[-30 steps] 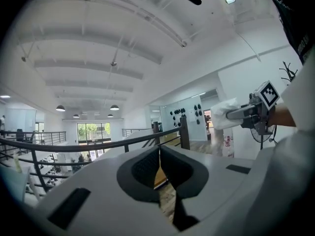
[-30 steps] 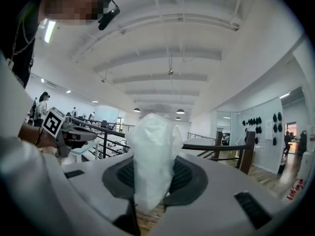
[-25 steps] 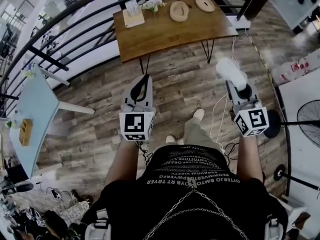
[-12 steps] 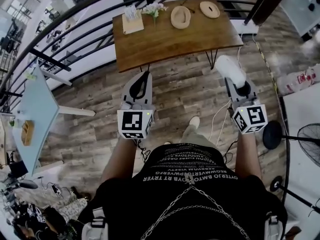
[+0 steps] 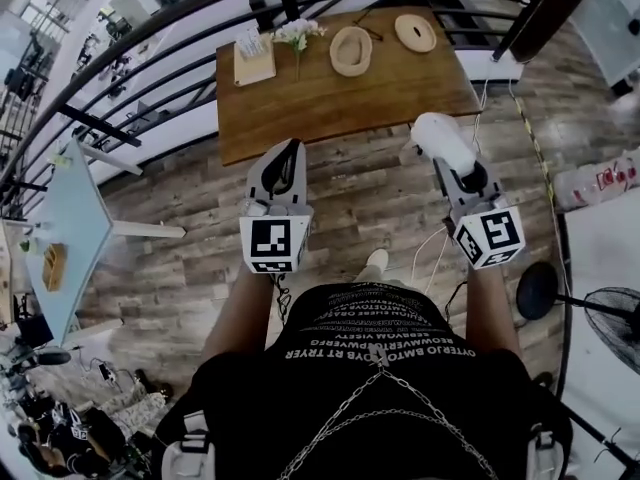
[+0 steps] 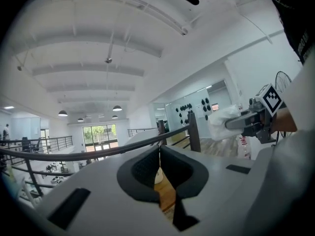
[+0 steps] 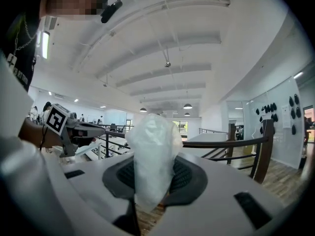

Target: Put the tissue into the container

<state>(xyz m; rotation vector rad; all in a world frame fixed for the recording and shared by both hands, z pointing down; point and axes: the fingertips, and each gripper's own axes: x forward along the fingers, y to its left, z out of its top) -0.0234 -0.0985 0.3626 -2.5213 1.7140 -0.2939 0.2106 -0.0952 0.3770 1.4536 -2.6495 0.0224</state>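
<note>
A crumpled white tissue (image 5: 438, 140) sticks out of my right gripper (image 5: 446, 160), whose jaws are shut on it above the wood floor, just short of the wooden table (image 5: 400, 93). In the right gripper view the tissue (image 7: 153, 154) stands up between the dark pads. My left gripper (image 5: 287, 156) hangs level with it on the left, shut and empty; its jaws (image 6: 159, 154) meet in a thin line. On the table lie two round woven dishes (image 5: 351, 50) (image 5: 414, 32) and a flat box (image 5: 253, 60) with white paper in it.
A small flower vase (image 5: 297, 36) stands on the table between the box and the dishes. A black railing (image 5: 150, 38) curves behind the table. A pale blue table (image 5: 70, 238) is at the left, a fan (image 5: 610, 313) and white cables (image 5: 440, 238) on the right floor.
The wooden table has drawn a little closer and shifted left in the head view. Both grippers keep their places side by side, the tissue still held in the right one.
</note>
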